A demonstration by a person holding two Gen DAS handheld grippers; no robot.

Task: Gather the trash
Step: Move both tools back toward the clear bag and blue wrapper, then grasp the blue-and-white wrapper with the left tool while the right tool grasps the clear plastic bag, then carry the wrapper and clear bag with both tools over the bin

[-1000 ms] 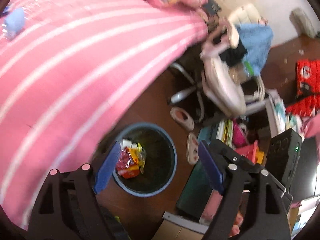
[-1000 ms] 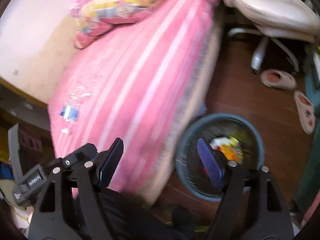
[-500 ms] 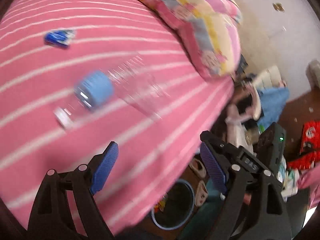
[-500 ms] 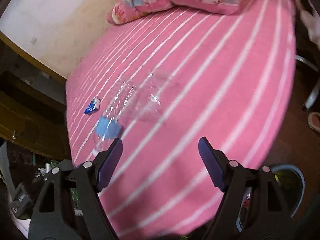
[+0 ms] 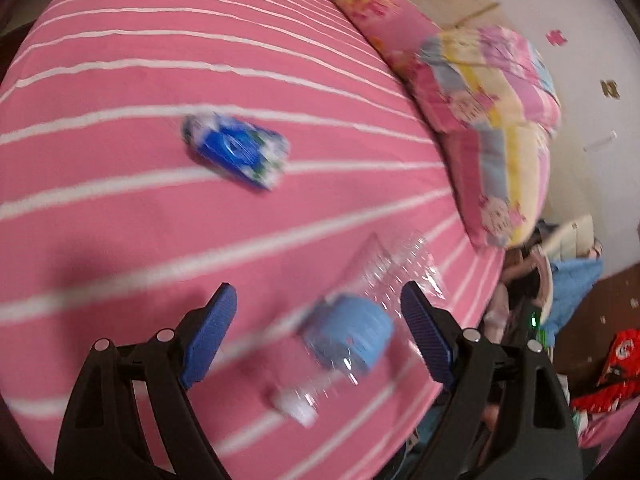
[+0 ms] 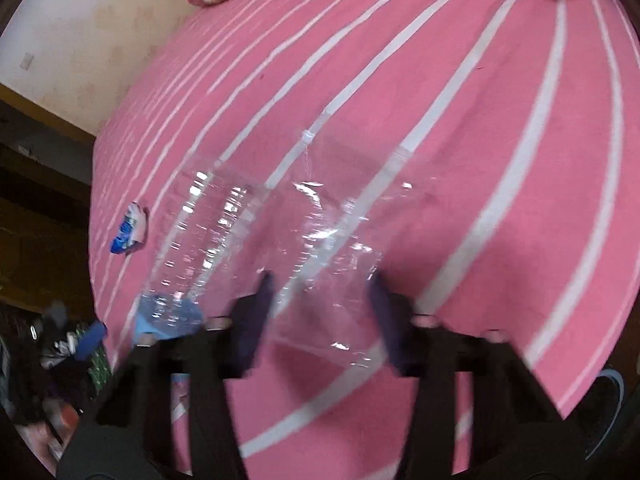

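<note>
I'm looking into a lived-in bedroom at home: a bed (image 5: 120, 60) with pink striped sheet, patterned pillows (image 5: 492, 120) by the wall, clothes (image 5: 576, 280) heaped beside it.

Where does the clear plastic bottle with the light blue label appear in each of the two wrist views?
Left wrist view: the clear plastic bottle lies low and right of centre, between the open left tongs.
Right wrist view: it lies across the centre, just beyond the open right tongs.
Shared landmark: the small blue wrapper on the striped pink bedspread.
</note>
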